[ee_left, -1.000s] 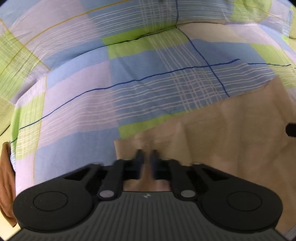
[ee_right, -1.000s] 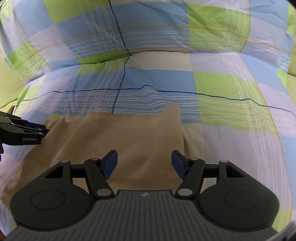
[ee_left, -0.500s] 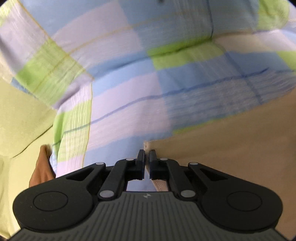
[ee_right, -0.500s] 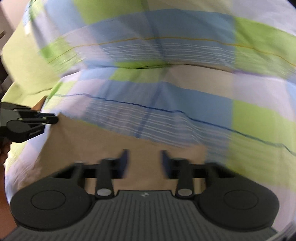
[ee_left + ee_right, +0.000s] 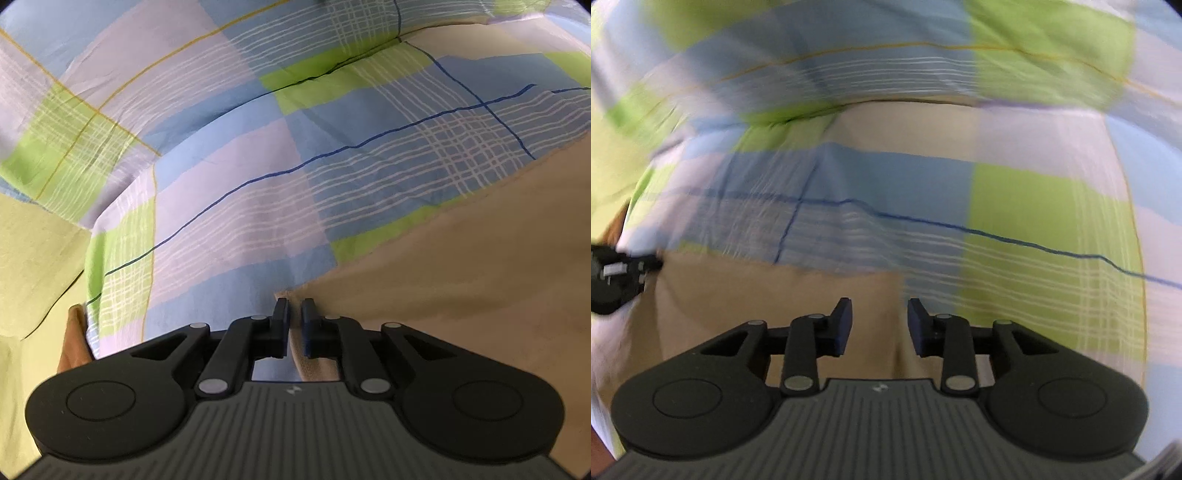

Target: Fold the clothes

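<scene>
A: Left wrist view, entry one, largest item: checked bedspread, blue, lilac and green squares, covering the bed. Position against a second ago?

B: It fills more of the left of this view than it did; the camera has swung that way. A plain yellow-green sheet now shows at the left edge, absent a second ago.

A: Entry two: tan garment, lying flat on the bedspread, right of centre.

B: A second ago it spread under and ahead of the fingers; now only its left corner sits at them, the rest trailing off to the right. In the right wrist view the tan garment lies flat across the lower left, its right edge just ahead of that gripper.

A: Entry three: left hand-held gripper.

B: Nearly closed, pinching the garment's corner between its pads. Same grip as a second ago, so the corner has travelled with it.

A: Entry four: right hand-held gripper.

B: About half open, nothing gripped; cloth lies beneath the gap, not pressed. Its jaws narrowed half a second ago and have just been opening again. The view is blurred by motion.

A: Meaning for the fold?

B: My reading: one corner is secured and pulled taut, the other not yet caught. The right side must re-close on the edge before any fold can be carried over.
</scene>
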A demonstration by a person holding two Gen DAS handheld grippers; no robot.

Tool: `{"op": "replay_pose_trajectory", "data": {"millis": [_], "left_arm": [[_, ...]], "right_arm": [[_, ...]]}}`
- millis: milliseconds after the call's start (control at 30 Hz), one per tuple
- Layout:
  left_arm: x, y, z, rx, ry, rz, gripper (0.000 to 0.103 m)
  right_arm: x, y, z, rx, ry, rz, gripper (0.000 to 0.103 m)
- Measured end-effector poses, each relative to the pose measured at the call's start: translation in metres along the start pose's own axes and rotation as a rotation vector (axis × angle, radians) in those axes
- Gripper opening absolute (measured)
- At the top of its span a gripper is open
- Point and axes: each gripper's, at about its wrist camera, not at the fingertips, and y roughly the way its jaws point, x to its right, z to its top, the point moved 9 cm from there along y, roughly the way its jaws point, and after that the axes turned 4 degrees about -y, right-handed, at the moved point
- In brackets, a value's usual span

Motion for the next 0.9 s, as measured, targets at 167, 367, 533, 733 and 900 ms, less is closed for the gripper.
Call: {"op": "replay_pose_trajectory", "data": {"millis": [167, 367, 533, 733, 900], "left_arm": [[-0.007, 0.001, -0.002, 0.008, -0.051, -0.085, 0.001], [-0.005, -0.009, 0.018, 0.1, 0.014, -0.056, 0.0], [0.003, -0.015, 0.049, 0.209, 0.087, 0.005, 0.0], [-0.013, 0.004, 0.022, 0.11, 0.108, 0.115, 0.018], [-0.053, -0.022, -0.019, -0.001, -0.075, 0.017, 0.024]], "right_arm": [[0.0, 0.018, -0.004, 0.008, 0.087, 0.114, 0.002], [0.002, -0.009, -0.001, 0.154, 0.086, 0.031, 0.002], [0.005, -0.017, 0.016, 0.246, 0.049, -0.01, 0.002], [0.023, 0.011, 0.022, 0.178, 0.072, -0.068, 0.01], [0.027, 0.004, 0.008, 0.142, 0.096, -0.152, 0.05]]}}
